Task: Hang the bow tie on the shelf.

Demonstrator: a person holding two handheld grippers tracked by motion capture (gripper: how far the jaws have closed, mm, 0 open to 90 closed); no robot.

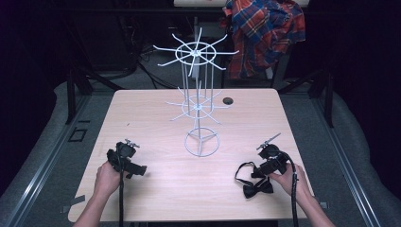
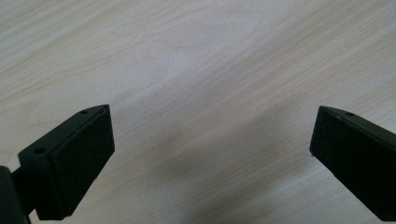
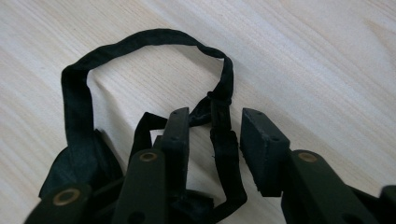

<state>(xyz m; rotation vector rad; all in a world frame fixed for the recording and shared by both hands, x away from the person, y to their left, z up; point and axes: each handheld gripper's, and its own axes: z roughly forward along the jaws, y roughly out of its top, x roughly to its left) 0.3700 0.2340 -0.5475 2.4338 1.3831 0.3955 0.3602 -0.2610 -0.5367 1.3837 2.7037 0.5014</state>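
One pale wood-grain table [image 1: 156,189] is seen from the high view, and two black two-jaw grippers are held over its near edge, one in each of the person's hands. The left gripper [image 2: 212,140] is held low over bare wood; its jaws are spread wide, and nothing lies between them. In the high view the left gripper [image 1: 126,161] is grasped by the left hand [image 1: 108,178], with one cable trailing back from it toward the table edge.

One black fabric bow tie with a thin looped neck strap [image 3: 140,70] lies directly under and ahead of the right gripper [image 3: 215,135]. Its jaws are parted partway, and one run of the strap is seen passing up between them; whether either pad touches the strap cannot be told. The loop of the strap arches ahead of the jaw tips, and the bow's knot is bunched below and to the left of them. In the high view the bow tie [image 1: 255,187] rests on the table just beside the right gripper [image 1: 272,163], which is gripped by the right hand [image 1: 289,177].

One white wire display stand with a ring base and two tiers of radiating arms [image 1: 201,101] is set well ahead of both grippers, roughly between them. One red, blue and white plaid shirt [image 1: 265,30] is draped beyond the far edge of the table.
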